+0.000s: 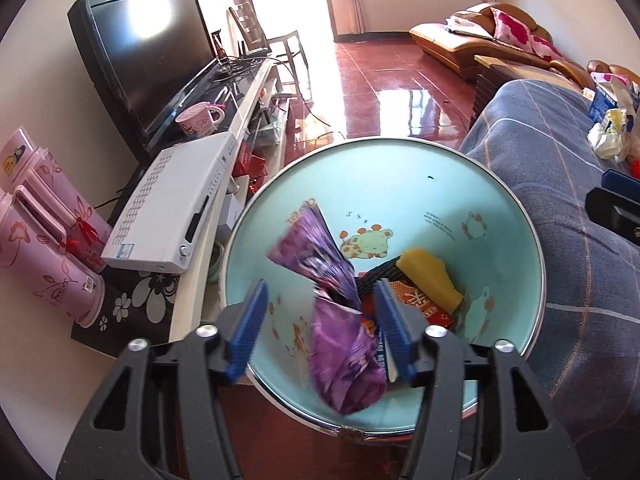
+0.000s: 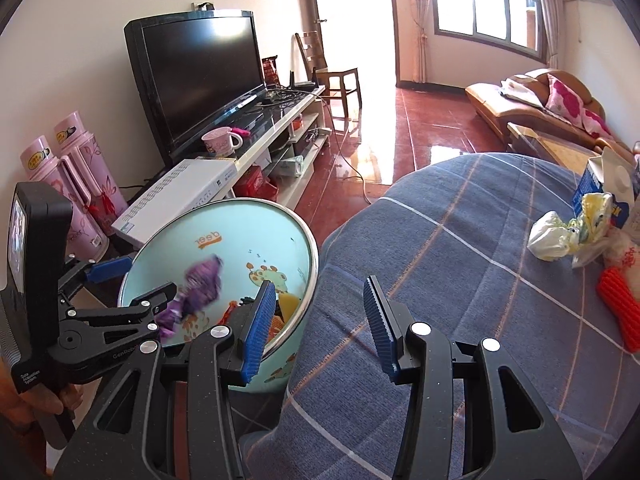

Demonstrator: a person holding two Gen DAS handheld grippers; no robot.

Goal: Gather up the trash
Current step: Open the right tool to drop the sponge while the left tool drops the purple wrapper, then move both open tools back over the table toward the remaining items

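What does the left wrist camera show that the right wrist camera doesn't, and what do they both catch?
Only the left wrist view looks down into the bin, showing the yellow piece and red packet at the bottom. Only the right wrist view shows the whole left tool from the side, plus the red mesh item and the open, empty right tool over the blue blanket. Both show the blurred purple wrapper dropping between the left tool's open fingers, the television, and the crumpled yellow-white bag.
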